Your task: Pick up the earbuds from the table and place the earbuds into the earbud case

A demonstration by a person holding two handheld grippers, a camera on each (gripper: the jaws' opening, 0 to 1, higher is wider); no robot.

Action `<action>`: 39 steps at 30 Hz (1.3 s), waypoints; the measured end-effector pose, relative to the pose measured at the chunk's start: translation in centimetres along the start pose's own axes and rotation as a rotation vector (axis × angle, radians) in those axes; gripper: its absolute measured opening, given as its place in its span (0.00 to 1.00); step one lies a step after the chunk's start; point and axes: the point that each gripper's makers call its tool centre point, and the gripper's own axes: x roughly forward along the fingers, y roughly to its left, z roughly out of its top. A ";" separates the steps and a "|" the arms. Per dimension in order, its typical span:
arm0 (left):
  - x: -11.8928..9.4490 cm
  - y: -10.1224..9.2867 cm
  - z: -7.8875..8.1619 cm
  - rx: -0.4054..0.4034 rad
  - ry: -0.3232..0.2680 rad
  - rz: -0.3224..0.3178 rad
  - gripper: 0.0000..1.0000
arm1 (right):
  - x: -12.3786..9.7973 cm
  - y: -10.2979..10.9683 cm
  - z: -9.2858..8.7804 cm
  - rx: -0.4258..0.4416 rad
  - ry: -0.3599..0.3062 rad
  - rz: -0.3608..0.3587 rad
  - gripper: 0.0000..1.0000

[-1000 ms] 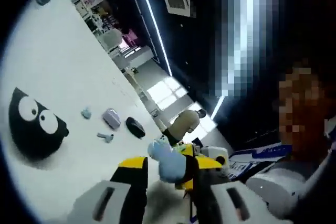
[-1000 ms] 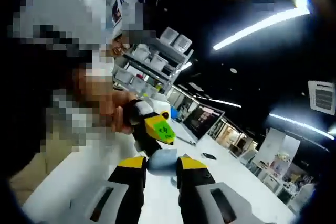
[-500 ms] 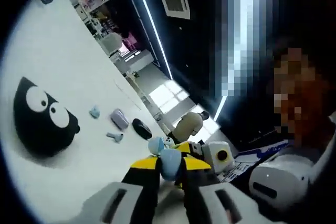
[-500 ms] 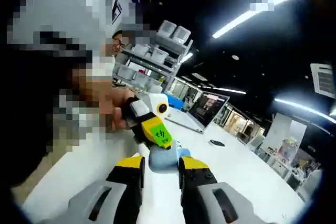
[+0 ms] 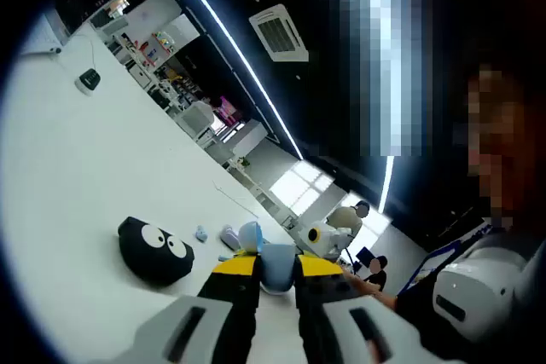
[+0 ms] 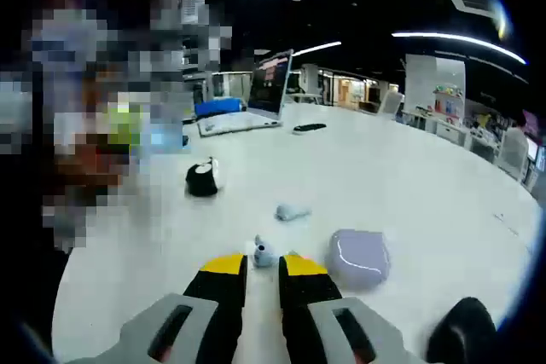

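Two yellow-tipped jaws of the left gripper (image 5: 277,266) stand close together in the left gripper view and clamp a pale blue earbud case (image 5: 275,263) between them. Just above the left jaw tip a small blue piece (image 5: 249,234) touches the case; I cannot tell if it is an earbud. On the white table (image 5: 77,176) lies a black plush toy (image 5: 153,251) with white eyes, and near it a small blue earbud (image 5: 200,234). Far off sits a dark round object (image 5: 88,80).

In the right gripper view the right gripper (image 6: 264,265) has its jaws narrow, and a light blue earbud (image 6: 263,253) sits at their tips. A lilac case (image 6: 358,257) lies just beside the right jaw. Another earbud (image 6: 291,211) rests further on, a black-and-white object (image 6: 202,179) beyond, and a laptop (image 6: 249,101) far behind.
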 end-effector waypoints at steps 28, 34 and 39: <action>1.4 2.5 -0.1 0.255 0.018 0.060 0.18 | -0.7 3.6 5.5 -0.364 -0.115 0.019 0.10; 1.0 2.4 -0.5 0.541 0.064 0.116 0.18 | -1.3 6.1 7.3 -0.336 -0.102 0.089 0.10; 1.5 2.7 -0.4 0.766 0.089 0.190 0.18 | -0.8 7.1 8.6 -0.190 -0.060 0.153 0.10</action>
